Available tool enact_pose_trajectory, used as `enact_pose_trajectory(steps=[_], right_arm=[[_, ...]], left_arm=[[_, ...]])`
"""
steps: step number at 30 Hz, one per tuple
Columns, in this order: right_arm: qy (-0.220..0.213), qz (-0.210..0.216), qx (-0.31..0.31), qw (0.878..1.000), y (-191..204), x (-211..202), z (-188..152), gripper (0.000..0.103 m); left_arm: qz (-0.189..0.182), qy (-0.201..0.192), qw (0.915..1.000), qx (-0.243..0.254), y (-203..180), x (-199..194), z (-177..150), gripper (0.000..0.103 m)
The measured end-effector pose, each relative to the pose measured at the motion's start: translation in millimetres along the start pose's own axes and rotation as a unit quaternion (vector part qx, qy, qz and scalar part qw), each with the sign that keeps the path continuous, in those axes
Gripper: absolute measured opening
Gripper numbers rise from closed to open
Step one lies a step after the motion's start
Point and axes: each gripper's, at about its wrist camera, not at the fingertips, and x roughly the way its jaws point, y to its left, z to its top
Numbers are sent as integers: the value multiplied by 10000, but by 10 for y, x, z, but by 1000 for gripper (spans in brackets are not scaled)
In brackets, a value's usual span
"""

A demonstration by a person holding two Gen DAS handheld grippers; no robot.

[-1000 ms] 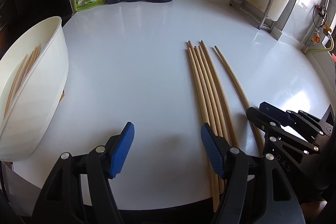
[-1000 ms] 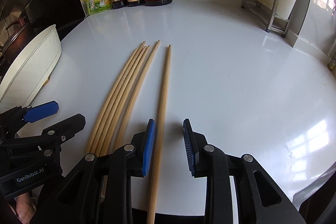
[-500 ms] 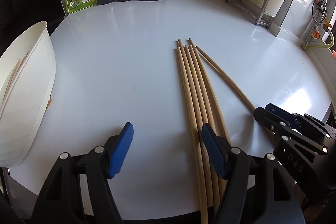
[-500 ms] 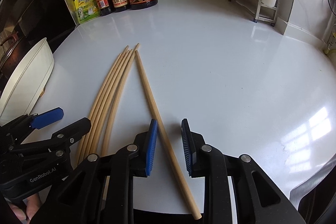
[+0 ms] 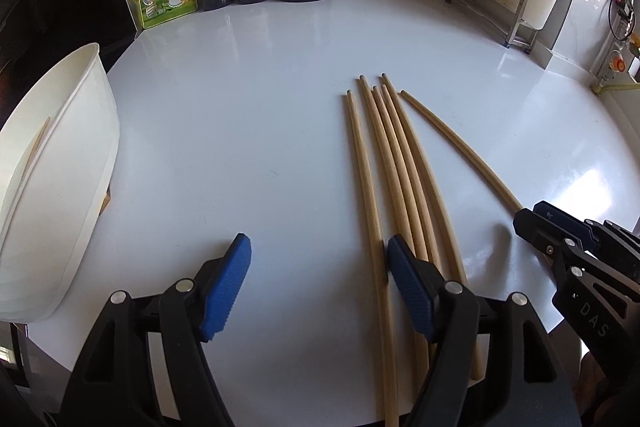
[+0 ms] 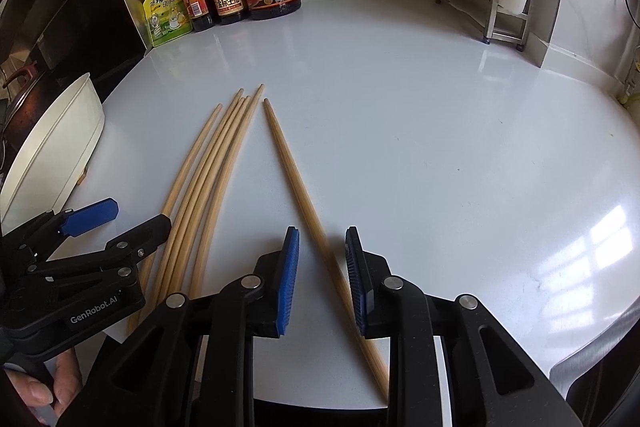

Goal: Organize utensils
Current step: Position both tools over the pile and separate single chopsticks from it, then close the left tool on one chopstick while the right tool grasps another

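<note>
Straddling one loose chopstick (image 6: pixel 304 195) at the lower centre of the right wrist view, my right claw (image 6: pixel 322 275) has its blue pads narrowly apart on either side of the stick; neither pad visibly presses on it, so I judge nothing is gripped yet. Five more chopsticks (image 5: pixel 394 163) lie side by side on the white counter (image 5: pixel 256 99), right of centre in the left wrist view, with the single stick angled off to their right. My left claw (image 5: pixel 318 287) is wide, its jaws having just been opening; the leftmost stick of the bundle runs between them, close against the right-hand pad and free of the other. A white bin (image 5: pixel 60 187) at the left edge of that frame shows what looks like a stick inside, and I take it as the destination.

To do this step well, I would lower the right claw until the pads flank the stick at mid-height, close squarely, and lift it level so the far tip does not drag into the bundle.
</note>
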Motion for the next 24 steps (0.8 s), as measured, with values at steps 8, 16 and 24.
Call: enact_pose_trajectory(steps=[8,16,24], right_arm=[[-28,-150,-88,9998,-33,26,41,27],[-77,-343,-581,9977,146,101,67,35],[-86,-224,-653,9976,177,91,45,6]], left_arm=[[45,-66,10000,-35,-13,35,25,72],[-35,-146,9999,62,-86,14,15,54],[-335,-56,9994,109,-117,-45,-18,7]])
